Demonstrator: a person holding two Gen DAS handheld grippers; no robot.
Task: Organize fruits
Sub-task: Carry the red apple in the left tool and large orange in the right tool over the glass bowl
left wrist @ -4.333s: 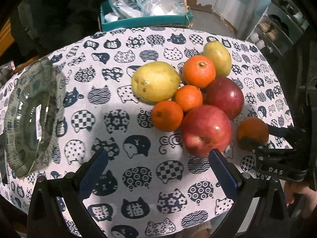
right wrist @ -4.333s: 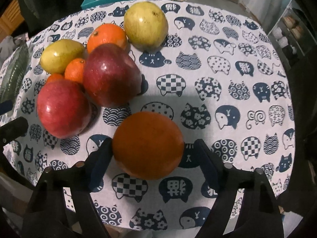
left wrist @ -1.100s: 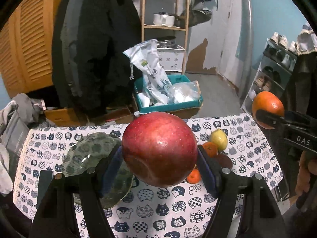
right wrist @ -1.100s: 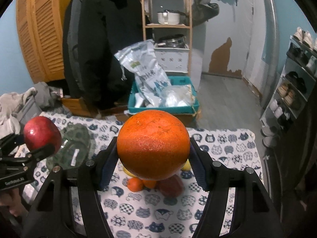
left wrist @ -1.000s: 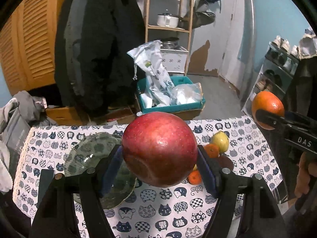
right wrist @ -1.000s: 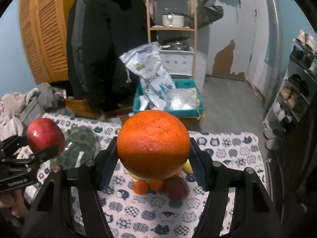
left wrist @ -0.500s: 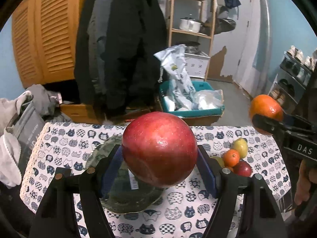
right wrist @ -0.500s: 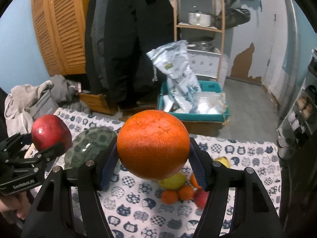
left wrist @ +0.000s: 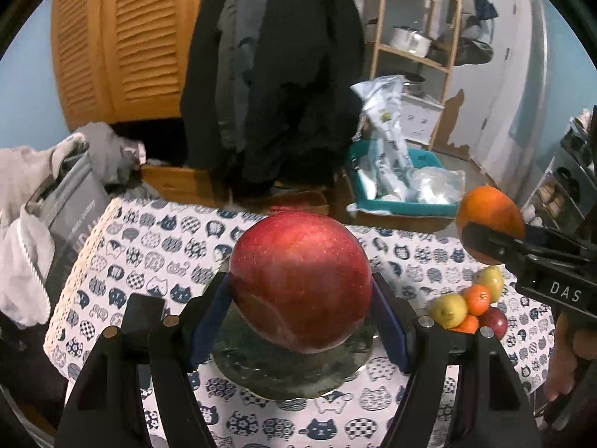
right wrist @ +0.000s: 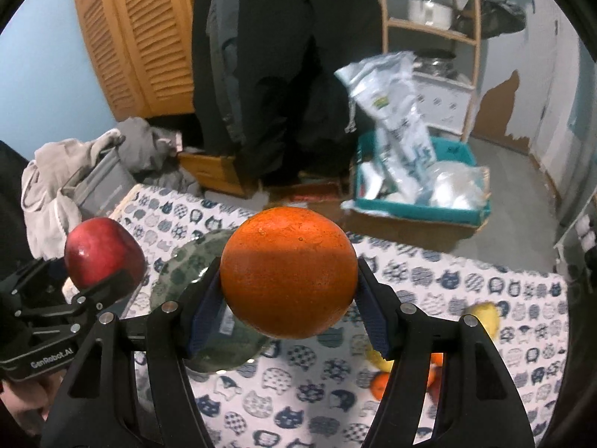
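- Overhead of the glass dish (left wrist: 298,377), the left gripper (left wrist: 300,298) is clamped on a big red apple (left wrist: 300,280), its blue pads pressed to either side; the apple hangs in the air above the dish rather than resting in it.
- Just to the right, the right gripper (right wrist: 287,298) pinches a large orange (right wrist: 287,272) the same way, also held clear of the surface (right wrist: 466,272); in its own view it sits over the near edge of the dish (right wrist: 197,257).
- Left behind on the cat-print cloth, near the right edge, lies the remaining fruit pile (left wrist: 470,306): two yellow-green pears, small tangerines and a dark red apple, touching one another and well apart from the dish.
- Beyond the far edge stand a teal bin (left wrist: 395,186) stuffed with plastic bags, a wooden shelf rack (left wrist: 414,37) bearing a metal pot, dark coats (left wrist: 272,67) on hangers and an orange louvred door (left wrist: 119,41).
- At the left edge of the surface, a grey box (left wrist: 71,224) and heaped pale clothing (left wrist: 22,231) crowd close to the cloth.
- Bare patterned cloth runs between the dish and the fruit pile, and along the near side in front of the dish.
- Both gripper frames are matte black with silver rivets; the dish is greenish, patterned glass with a scalloped rim; the apple skin is glossy and speckled, the orange peel dimpled.
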